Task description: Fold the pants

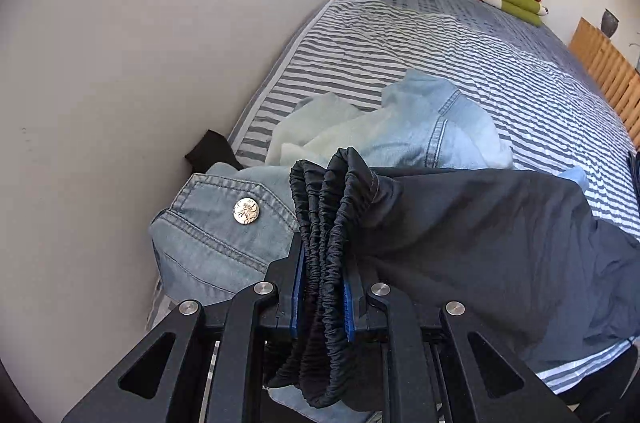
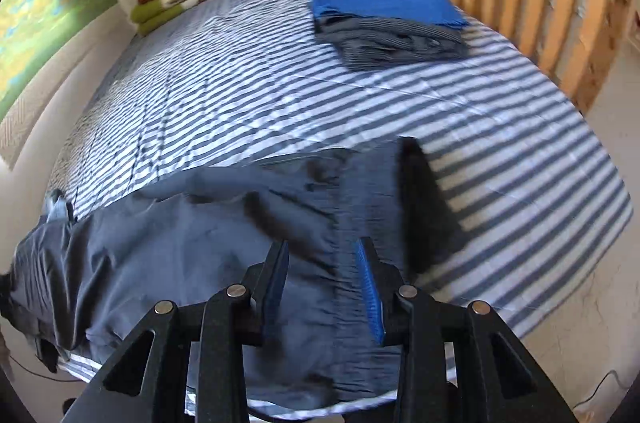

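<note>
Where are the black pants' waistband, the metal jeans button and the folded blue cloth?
elastic waistband (image 1: pixel 332 207), left wrist view, gathered folds above the pads
jeans button (image 1: pixel 246 211), left wrist view, its face
folded blue cloth (image 2: pixel 380 3), right wrist view, top surface

Item: dark navy pants (image 1: pixel 480 235) of thin, smooth fabric
Waistband: elastic, gathered into several bunched layers (image 1: pixel 332 223), standing upright
Legs: spread flat with soft wrinkles across the near edge of the striped bed (image 2: pixel 224 223)
Far end: a dark strip of fabric (image 2: pixel 424 203), blurred
</note>
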The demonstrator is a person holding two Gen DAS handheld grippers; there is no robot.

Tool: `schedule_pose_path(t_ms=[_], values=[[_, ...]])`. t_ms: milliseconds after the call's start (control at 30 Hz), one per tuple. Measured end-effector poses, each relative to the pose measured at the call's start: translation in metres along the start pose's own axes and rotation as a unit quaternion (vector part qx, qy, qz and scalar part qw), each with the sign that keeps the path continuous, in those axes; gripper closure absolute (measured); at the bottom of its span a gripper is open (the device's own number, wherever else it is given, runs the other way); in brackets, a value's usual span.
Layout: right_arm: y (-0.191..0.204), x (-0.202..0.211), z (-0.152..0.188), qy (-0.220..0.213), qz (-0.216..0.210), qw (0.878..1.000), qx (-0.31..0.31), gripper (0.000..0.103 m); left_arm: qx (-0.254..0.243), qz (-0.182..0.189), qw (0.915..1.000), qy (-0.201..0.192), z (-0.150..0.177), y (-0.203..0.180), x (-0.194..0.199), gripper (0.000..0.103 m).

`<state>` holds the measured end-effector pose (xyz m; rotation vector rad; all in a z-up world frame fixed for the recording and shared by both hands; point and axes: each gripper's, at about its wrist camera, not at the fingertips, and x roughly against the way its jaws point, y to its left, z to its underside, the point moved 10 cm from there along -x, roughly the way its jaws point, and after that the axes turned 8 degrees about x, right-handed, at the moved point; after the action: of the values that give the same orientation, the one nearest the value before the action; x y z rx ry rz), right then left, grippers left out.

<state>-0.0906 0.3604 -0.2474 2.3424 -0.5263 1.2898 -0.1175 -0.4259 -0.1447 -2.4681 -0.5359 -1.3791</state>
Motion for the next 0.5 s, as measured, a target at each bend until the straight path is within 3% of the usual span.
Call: schedule_pose_path(t_ms=[167, 300, 400, 500], values=[[-0.037, 0.013, 0.023, 0.023, -0.003, 1.0, -0.011, 0.061, 0.001, -0.009, 1.0, 0.003, 0.0, -0.007, -0.007, 0.087], [-0.031, 0.003, 0.047, 0.052, -0.04, 0.997, -0.031, 0.06, 0.001, -0.009, 0.9999, 0.008, -0.003, -0.016, -0.01, 0.087], [-0.031, -0.008, 0.067, 0.085, -0.019, 0.996, -0.017, 0.06, 0.001, -0.009, 0.9999, 0.008, -0.003, -0.022, -0.009, 0.087], [-0.026, -0.02, 0.076, 0.102, -0.051, 0.993, -0.032, 0.059, -0.001, -0.014, 0.9999, 0.01, -0.003, -0.026, -0.007, 0.087]])
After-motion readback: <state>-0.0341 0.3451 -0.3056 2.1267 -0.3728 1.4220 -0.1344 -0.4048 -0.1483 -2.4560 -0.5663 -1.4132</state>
